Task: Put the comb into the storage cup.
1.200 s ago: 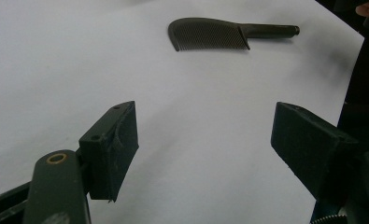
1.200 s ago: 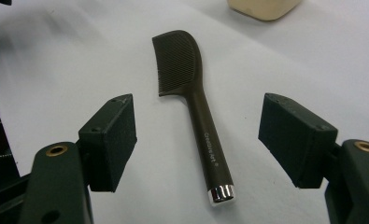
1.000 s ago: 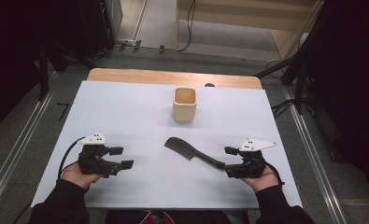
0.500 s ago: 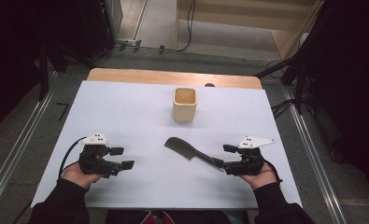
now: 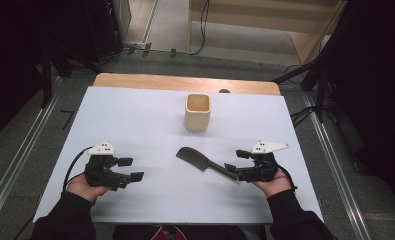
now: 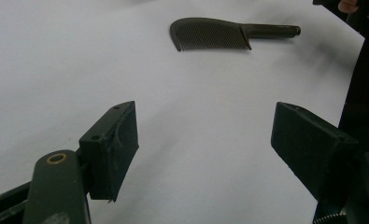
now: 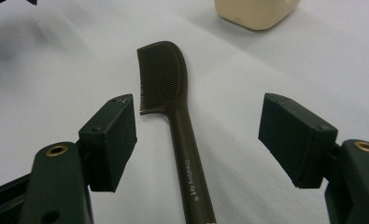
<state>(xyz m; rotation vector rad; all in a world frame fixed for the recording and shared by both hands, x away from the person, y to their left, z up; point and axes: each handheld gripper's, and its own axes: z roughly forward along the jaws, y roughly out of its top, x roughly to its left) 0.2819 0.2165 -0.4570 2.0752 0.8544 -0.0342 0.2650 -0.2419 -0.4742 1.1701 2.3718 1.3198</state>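
Observation:
A dark comb lies flat on the white table top, its handle pointing toward my right gripper. In the right gripper view the comb runs up between the two jaws, which stand wide apart on either side of the handle without touching it; the right gripper is open. My left gripper rests at the front left, open and holding nothing. In the left gripper view the comb lies well ahead of the open left gripper.
A beige square cup stands upright behind the comb, toward the far middle; its base shows in the right gripper view. A wooden strip borders the table's far edge. Dark floor and rails surround the table.
My right gripper has slid left toward the comb, so its jaws now straddle the handle's end. The left gripper and the comb have not moved.

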